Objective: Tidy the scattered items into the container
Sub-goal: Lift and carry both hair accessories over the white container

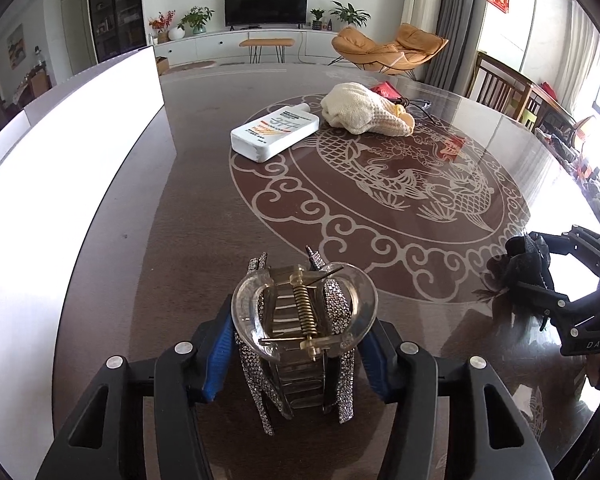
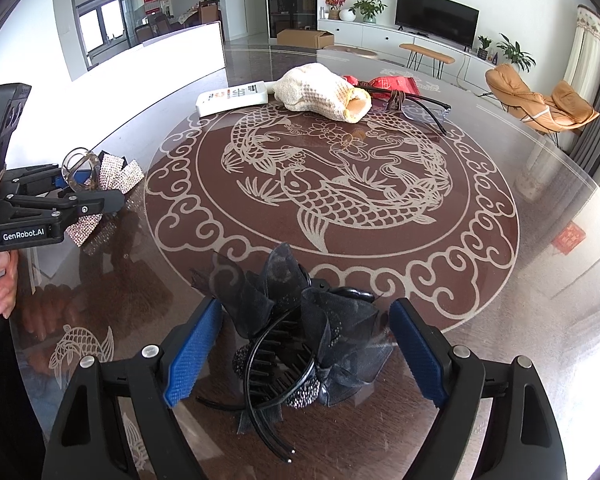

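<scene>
A: We've got two hair clips in play. The clear rhinestone claw clip (image 1: 300, 332) sits between the blue pads of the left gripper (image 1: 300, 344), and the pads look to be touching its curved sides. The right wrist view shows it just off the table (image 2: 500, 280). So we're gripped, jaws about half closed.

B: And the black one?

A: The black bow clip (image 2: 300, 336) lies on the glass between the fingers of the right gripper (image 2: 304, 352). There's a clear gap on both sides, nothing held yet.

B: Container?

A: We read the white box (image 1: 80, 160) at the table's left edge as it. We can't see inside, so no telling what's already stowed.

B: What's left?

A: Still out at the far side are the white bottle (image 1: 276, 130), cream cloth (image 1: 364, 110), red packet (image 2: 392, 82) and glasses (image 2: 424, 106). We judge we're early, with most items untidied.

B: Poses?

A: Both grippers pitch steeply down at the tabletop, side by side near the front edge. The person's hand (image 2: 4, 284) wraps the left handle.
</scene>
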